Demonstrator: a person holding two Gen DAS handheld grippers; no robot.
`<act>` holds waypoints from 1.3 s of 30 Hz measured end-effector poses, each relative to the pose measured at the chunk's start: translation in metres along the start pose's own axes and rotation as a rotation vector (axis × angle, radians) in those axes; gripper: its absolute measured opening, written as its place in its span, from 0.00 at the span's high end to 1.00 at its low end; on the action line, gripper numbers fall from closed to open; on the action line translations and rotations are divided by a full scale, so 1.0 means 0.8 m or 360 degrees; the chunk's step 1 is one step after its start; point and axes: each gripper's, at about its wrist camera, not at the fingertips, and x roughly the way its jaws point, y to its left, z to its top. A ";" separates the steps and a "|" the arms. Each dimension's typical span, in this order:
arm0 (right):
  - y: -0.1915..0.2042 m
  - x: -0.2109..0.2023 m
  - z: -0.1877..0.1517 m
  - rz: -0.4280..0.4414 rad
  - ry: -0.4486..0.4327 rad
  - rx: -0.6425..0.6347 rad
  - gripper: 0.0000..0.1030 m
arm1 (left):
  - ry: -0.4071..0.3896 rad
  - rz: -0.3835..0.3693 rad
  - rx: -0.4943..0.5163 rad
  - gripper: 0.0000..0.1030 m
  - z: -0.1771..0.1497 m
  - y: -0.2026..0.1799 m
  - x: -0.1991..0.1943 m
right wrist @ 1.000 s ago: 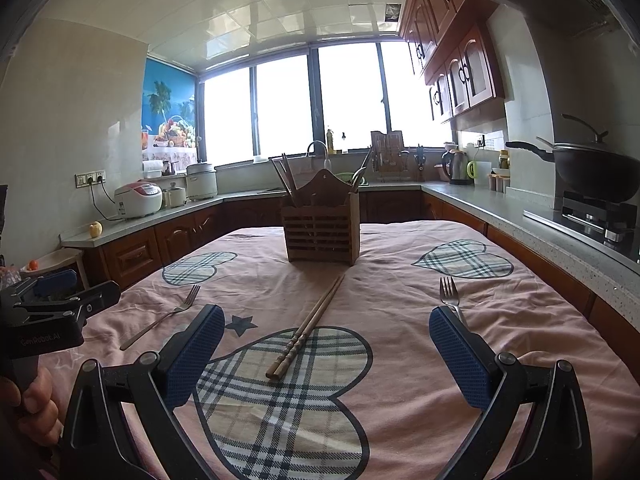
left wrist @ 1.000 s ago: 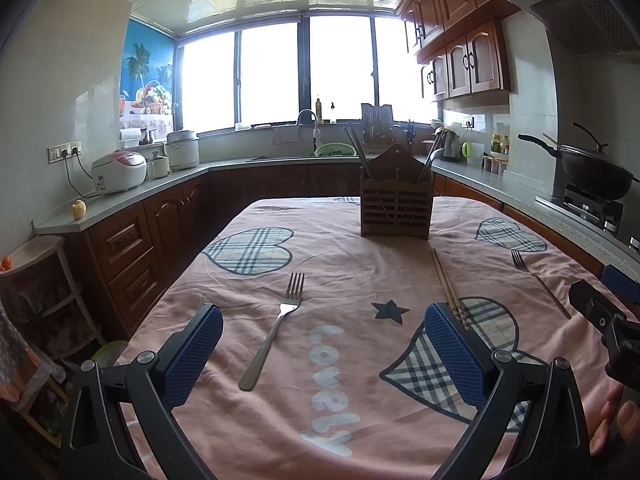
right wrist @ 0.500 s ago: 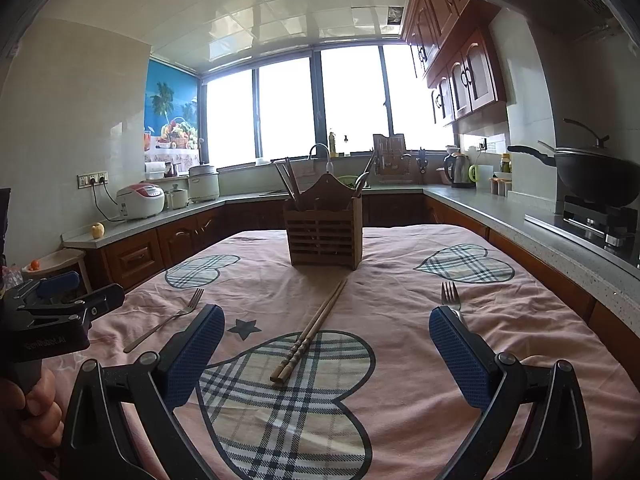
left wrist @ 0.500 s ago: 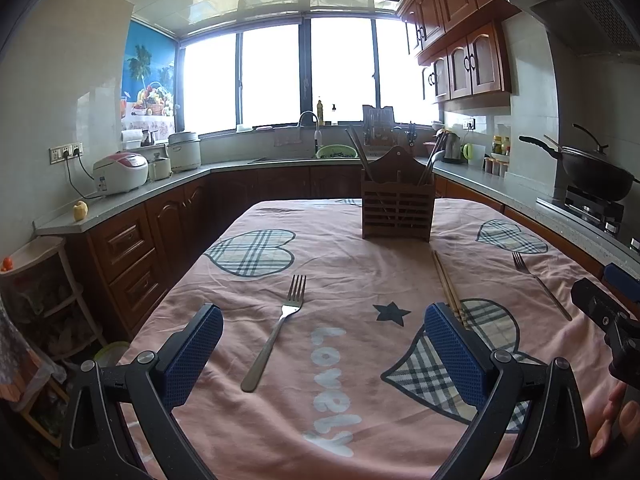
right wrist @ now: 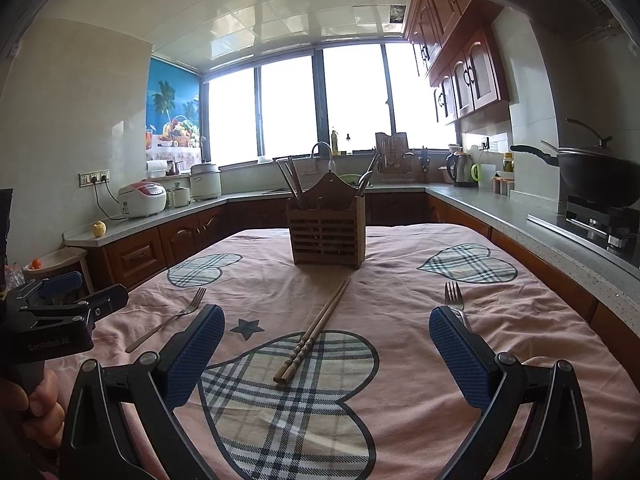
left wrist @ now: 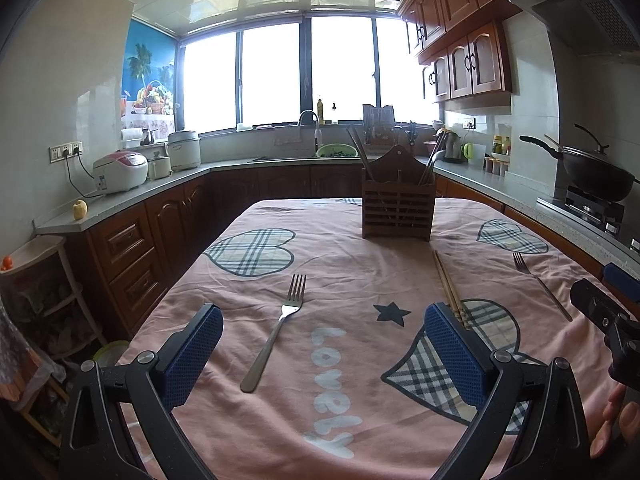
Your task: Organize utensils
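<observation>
Jaws wide on both the left gripper (left wrist: 323,350) and right gripper (right wrist: 326,350), empty. Chopsticks (right wrist: 314,330) lie mid-bench near the holder (right wrist: 326,232), forks (left wrist: 276,330) either side. Best to pinch chopsticks together, mid-length.

Ahead of the left tool (left wrist: 324,354), a fork (left wrist: 277,330) lies on open pink surface (left wrist: 352,264). The chopsticks (right wrist: 314,332) lie between the right tool's (right wrist: 326,354) spread jaws. The wooden holder (right wrist: 326,232) blocks the far middle; either side of it lies bare.
</observation>
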 end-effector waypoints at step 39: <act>0.006 0.007 0.004 0.0024 0.0029 0.0011 0.00 | 0.0001 -0.0014 -0.0017 0.01 0.009 -0.008 0.005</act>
